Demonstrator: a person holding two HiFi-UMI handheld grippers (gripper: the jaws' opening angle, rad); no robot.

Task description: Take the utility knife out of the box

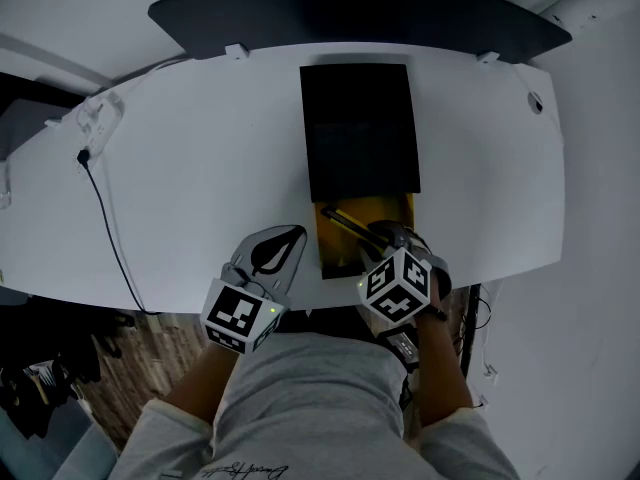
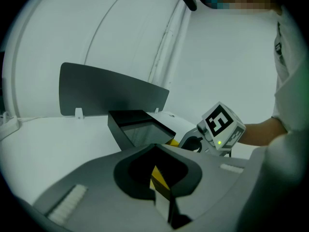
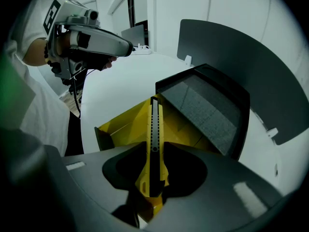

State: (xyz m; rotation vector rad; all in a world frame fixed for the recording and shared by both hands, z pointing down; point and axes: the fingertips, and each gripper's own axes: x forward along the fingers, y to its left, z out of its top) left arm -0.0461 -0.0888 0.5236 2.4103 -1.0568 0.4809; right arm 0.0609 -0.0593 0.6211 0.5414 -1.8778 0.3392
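Lower centre-right of the head view: the right gripper (image 1: 376,232), jaws pinched tight on the handle end of the utility knife (image 1: 347,222). In the right gripper view, a yellow body with a black slider strip, pointing away up the middle of the frame, tip over the yellow tray (image 1: 390,211) (lifted clear of the tray floor or lying on it, hard to tell). Tray sticking out toward the bottom of the frame from under the black box sleeve (image 1: 360,128), at the centre of the white table (image 1: 200,158). Just left of the tray, the left gripper (image 1: 297,235), jaws together with nothing between them, tips near the tray's left wall but apart from it. Down the left part of the table, a thin black cable (image 1: 105,218). Across the top edge, a dark curved panel (image 1: 350,13).
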